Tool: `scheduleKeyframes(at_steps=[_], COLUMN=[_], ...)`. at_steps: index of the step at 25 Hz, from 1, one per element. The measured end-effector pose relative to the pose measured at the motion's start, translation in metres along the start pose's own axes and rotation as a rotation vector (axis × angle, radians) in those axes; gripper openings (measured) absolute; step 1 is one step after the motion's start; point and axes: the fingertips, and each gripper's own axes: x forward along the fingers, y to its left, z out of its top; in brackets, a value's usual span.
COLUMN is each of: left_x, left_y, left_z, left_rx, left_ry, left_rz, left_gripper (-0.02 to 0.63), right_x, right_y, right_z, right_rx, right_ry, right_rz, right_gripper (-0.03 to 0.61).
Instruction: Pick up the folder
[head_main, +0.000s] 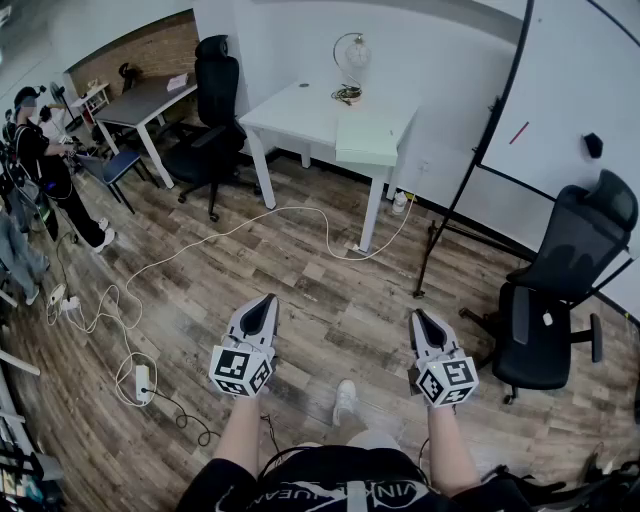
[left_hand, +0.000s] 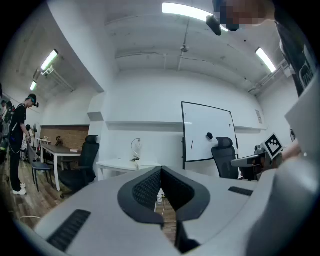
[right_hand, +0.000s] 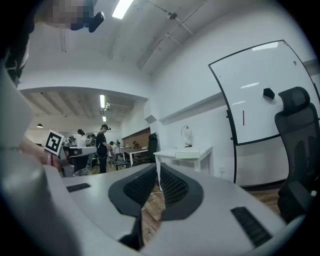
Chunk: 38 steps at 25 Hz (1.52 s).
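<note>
Honestly, the folder (head_main: 367, 139) is proving hard to read. It is showing only as a flat, pale slab lying on the white table (head_main: 300, 112), at the corner nearest me on the whiteboard side. I cannot tell its cover, nor whether it is overhanging the edge. In my right gripper view it is sitting as a thin block on that same corner. In my left gripper view I am failing to separate it from the tabletop. The whiteboard (head_main: 575, 95), standing right of the table, is being cut off by the picture's edge. My own body is being cropped at the bottom of the head view.

I am holding my left gripper (head_main: 268, 300) and my right gripper (head_main: 417, 316) level, well short of the table and pointing towards it. Both pairs of jaws are clenched tip to tip and grasping nothing; only floor is showing through the gap behind the pads.

Wood-plank floor (head_main: 330, 290) is running under everything. A white cable (head_main: 250, 222) is trailing from the table's near leg away to the left. A small bottle (head_main: 400, 203) is standing by the table's wall-side leg. A globe lamp (head_main: 352, 52) is standing at the table's back. A black office chair (head_main: 210, 110) is sitting just left of the table, a grey desk (head_main: 145, 100) beyond it, and a person (head_main: 45, 160) farther left. A second office chair (head_main: 565, 290) is standing well right of the table.
</note>
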Motion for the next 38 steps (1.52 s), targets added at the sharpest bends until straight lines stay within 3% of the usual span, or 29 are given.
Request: scheduleKeyframes(at_steps=[23,38], left_x=[0.139,0.192], left_y=[0.059,0.074], left_z=[-0.007,-0.009], left_rx=[-0.024,-0.019], left_ry=[0.029,0.018], left_rz=[0.039,0.057], left_gripper=[0.014,0.014], right_x=[0.141,0.193], right_y=[-0.077,-0.103], right_z=[0.014,0.024], right_rx=[-0.001,0.008], right_ry=[0.036,0.004], right_rz=[0.031,0.094], right_gripper=[0.041,0.041])
